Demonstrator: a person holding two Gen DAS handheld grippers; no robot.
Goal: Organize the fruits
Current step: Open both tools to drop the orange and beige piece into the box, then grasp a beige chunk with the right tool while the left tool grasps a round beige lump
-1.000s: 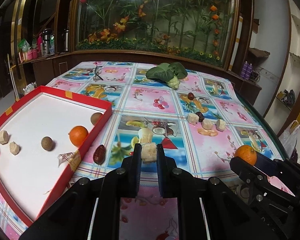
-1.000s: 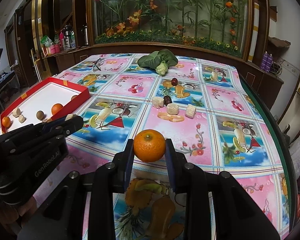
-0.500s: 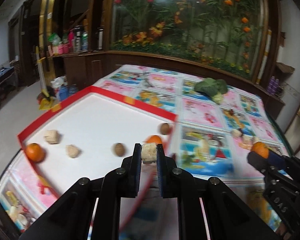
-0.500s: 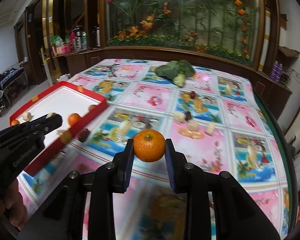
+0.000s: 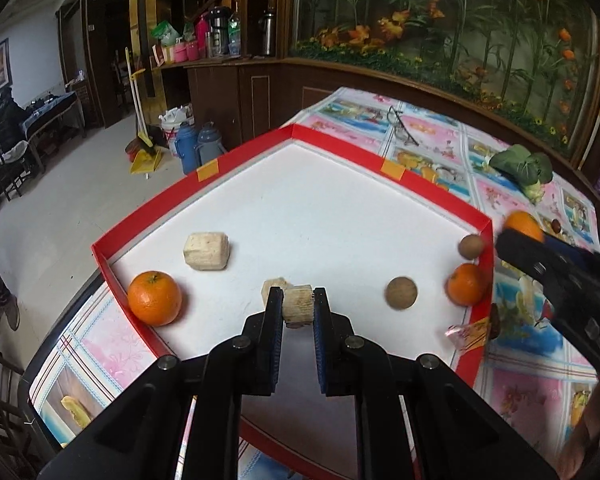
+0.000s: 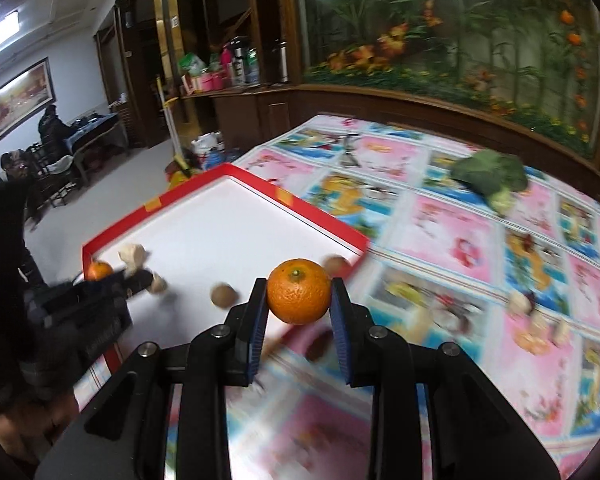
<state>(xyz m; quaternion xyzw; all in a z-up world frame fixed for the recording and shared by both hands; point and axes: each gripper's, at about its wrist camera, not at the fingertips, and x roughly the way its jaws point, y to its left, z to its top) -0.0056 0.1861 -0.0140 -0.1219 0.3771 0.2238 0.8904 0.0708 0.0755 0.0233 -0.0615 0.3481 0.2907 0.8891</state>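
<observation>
Pale chunk (image 5: 298,305): clamped in the left claw (image 5: 297,308), above the white floor of the red tray (image 5: 398,171).
Held orange (image 6: 299,291): gripped by the right claw (image 6: 299,300), over the tray's near edge.
Tray contents: 2 oranges (image 5: 154,298), 2 pale chunks (image 5: 206,251), 2 brown round fruits (image 5: 401,293).
Surface (image 6: 452,232): patterned cloth; loose fruit pieces (image 6: 520,303) and a leafy vegetable (image 6: 490,174) lie outside the tray.
Risk: a high release likely lets the round orange roll and knock neighbours; both claws sharing 1 tray may collide.
</observation>
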